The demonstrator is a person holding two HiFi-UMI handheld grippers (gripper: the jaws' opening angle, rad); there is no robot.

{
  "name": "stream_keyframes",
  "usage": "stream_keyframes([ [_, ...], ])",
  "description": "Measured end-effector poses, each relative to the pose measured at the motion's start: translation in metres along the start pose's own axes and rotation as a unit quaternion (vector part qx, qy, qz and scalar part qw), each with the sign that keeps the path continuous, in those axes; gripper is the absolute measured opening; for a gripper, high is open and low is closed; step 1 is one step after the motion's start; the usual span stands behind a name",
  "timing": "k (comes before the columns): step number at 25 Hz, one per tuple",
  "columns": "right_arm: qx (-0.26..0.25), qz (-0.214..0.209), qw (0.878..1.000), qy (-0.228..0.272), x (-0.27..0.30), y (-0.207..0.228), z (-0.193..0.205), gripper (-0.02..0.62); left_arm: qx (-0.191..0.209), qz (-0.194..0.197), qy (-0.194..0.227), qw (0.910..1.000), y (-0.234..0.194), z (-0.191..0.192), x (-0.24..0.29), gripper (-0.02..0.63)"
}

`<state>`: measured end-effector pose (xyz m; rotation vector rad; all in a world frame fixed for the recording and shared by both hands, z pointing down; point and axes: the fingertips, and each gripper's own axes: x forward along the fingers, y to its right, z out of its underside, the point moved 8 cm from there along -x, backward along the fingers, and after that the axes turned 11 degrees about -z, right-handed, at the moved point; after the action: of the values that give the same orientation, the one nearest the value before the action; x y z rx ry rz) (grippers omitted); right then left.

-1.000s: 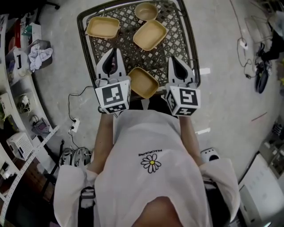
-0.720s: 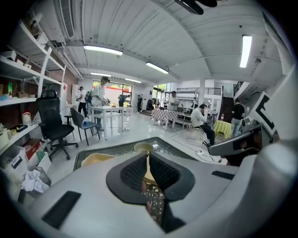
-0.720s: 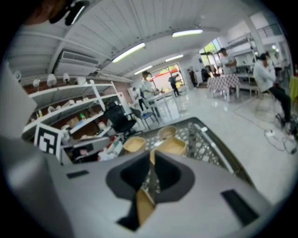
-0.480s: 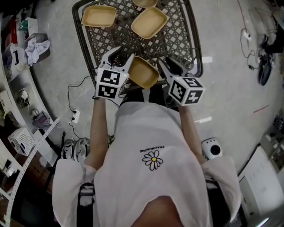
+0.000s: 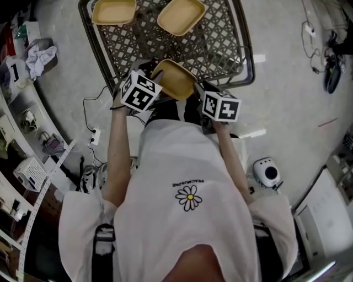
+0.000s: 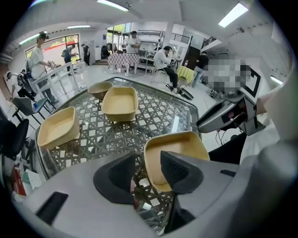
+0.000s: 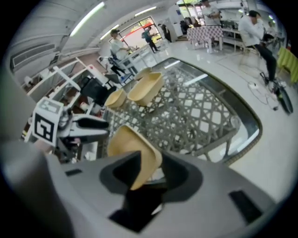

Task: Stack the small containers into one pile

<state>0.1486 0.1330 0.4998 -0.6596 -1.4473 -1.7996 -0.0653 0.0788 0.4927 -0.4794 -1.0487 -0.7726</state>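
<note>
Tan containers, four in all, lie singly on the table [image 5: 223,47]. No pile exists, so stacking has not yet begun as far as the views show.

Positions:
- Near container [image 5: 174,79]: upright and empty at the table's near edge, between the two tongs.
- Middle container [image 5: 182,15]: further back, well apart from the near one.
- Left container [image 5: 113,11]: on the table's left side, apart from the middle one.
- Bowl [image 6: 100,88]: smaller and rounder, just beyond the middle container. It shows only in the gripper views.

Tongs:
- Left tongs [image 6: 148,158]: the jaws have just been opening and stand apart. The near container's left rim shows in the gap, and no pad presses on it.
- Right tongs [image 7: 151,160]: the jaws have just been opening and stand apart. A corner of the same container stands between them, and no pad visibly presses on it.
- Both tongs point steeply down and flank the near container, one on each side.

Work remaining (judgement): all of it.
1. Close one pair of tongs on a container rim. The near container is the likely first item.
2. Lift it and set it into another container.
3. Repeat until all four sit in one pile.

The bowl differs in shape from the other three, so it probably fits best on top.
</note>
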Motion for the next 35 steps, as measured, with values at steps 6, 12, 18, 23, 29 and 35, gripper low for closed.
stream_keyframes([
  [6,0.1,-0.042,0.994,-0.02,0.012,0.01,0.023,0.155,0.024,0.011,-0.042,0.9988,0.004,0.007,0.016,0.181],
  [12,0.14,-0.057,0.988,-0.036,0.024,0.012,0.037,0.146,0.044,-0.017,-0.056,0.9973,0.007,0.012,0.022,0.093],
  [18,0.146,-0.053,0.987,-0.051,0.032,0.014,0.042,0.116,0.055,-0.021,-0.073,0.9956,0.011,0.018,0.028,0.066],
  [23,0.115,-0.043,0.99,-0.063,0.033,0.012,0.041,0.083,0.043,-0.025,-0.074,0.996,0.012,0.017,0.029,0.058],
  [29,0.082,-0.012,0.996,-0.014,0.016,0.014,0.01,0.058,0.009,-0.03,-0.042,0.9986,0.007,0.003,0.019,0.057],
  [35,-0.02,0.019,0.997,0.078,-0.023,-0.002,-0.063,0.043,-0.054,-0.087,0.034,0.9941,-0.008,-0.043,-0.009,0.058],
])
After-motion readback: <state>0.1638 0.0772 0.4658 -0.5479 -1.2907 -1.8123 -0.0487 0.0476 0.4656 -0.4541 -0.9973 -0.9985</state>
